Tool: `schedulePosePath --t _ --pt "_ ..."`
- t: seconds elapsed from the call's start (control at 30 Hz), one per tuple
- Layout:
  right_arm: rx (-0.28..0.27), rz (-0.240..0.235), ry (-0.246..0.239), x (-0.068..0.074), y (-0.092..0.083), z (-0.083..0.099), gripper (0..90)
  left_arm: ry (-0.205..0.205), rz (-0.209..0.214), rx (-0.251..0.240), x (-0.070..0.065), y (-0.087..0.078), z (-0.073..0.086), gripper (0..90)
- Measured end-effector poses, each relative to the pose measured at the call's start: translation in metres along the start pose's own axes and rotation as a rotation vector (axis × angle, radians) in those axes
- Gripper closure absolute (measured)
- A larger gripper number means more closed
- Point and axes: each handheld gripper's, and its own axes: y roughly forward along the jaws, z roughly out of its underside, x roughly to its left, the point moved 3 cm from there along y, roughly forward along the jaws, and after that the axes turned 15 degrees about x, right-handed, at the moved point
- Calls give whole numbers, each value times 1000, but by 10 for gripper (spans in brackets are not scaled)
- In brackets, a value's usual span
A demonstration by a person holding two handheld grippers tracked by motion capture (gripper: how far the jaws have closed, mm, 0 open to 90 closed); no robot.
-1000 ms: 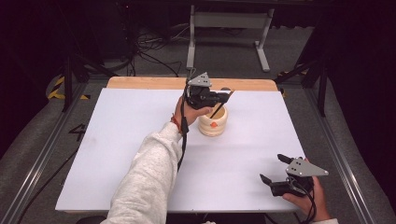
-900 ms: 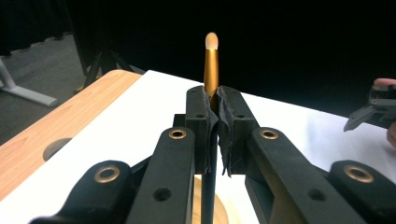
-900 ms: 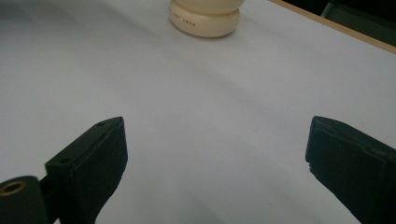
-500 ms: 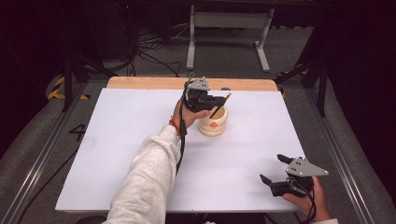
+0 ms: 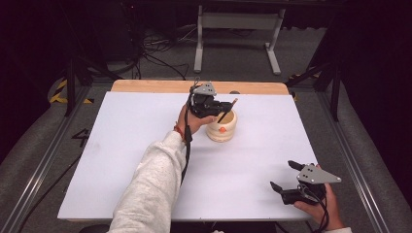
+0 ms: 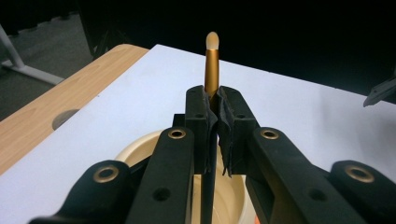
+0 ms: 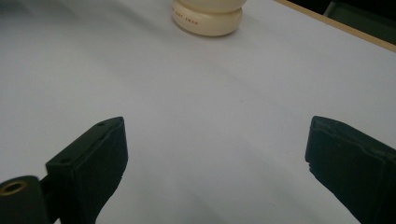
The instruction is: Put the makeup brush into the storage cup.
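Left gripper (image 5: 224,106) clamps tight on the brush (image 6: 211,70) above the cream cup (image 5: 222,127) (tip tilted up); right gripper (image 5: 286,177) gapes, holding nothing.

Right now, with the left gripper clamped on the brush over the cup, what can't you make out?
- Brush lower end: in the left gripper view, hidden behind the left gripper, so its depth in the cup is unclear.
- Cup inside: mostly covered by the gripper in the high view and the left gripper view.
- Red lettering on the cup's base: too small and blurred in the right gripper view, where the top edge cuts off its rim.
- Right gripper: open, holding nothing.
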Motion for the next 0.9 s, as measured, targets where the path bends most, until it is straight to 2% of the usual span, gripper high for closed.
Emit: schedulePosePath --t 0.13,0.2,0.23,0.3,0.37,0.43,0.47,0.53,0.57,0.63,0.7,0.77,0.9 --pt "0 0 2 0 0 0 64 5 1 13 0 -1 1 814" --pt "2 -1 4 0 0 0 64 0 0 12 -1 -2 1 742" --pt "-2 -2 1 0 0 0 64 7 -1 12 -1 -3 0 746" --pt "-1 -1 1 0 0 0 64 12 -30 19 -2 -5 0 707" --pt "3 0 5 0 0 0 64 10 -42 25 -2 -7 -1 595" --pt "3 -1 4 0 0 0 64 17 -75 49 -3 -8 -1 523" --pt "1 -2 1 0 0 0 64 20 -72 50 -3 -9 -1 495" --pt "1 -2 1 0 0 0 64 20 -82 48 -4 -10 -1 481" --pt "2 -2 1 0 0 0 64 20 -117 40 -4 -12 -2 456" --pt "2 -2 0 0 0 0 64 26 -113 29 -5 -15 -2 420" --pt "2 -2 -1 0 0 0 64 35 -139 29 -6 -17 -2 399" --pt "0 -2 2 0 0 0 64 26 -145 25 -7 -18 -2 377" --pt "4 -3 2 1 0 0 64 32 -173 25 -7 -21 -1 292"
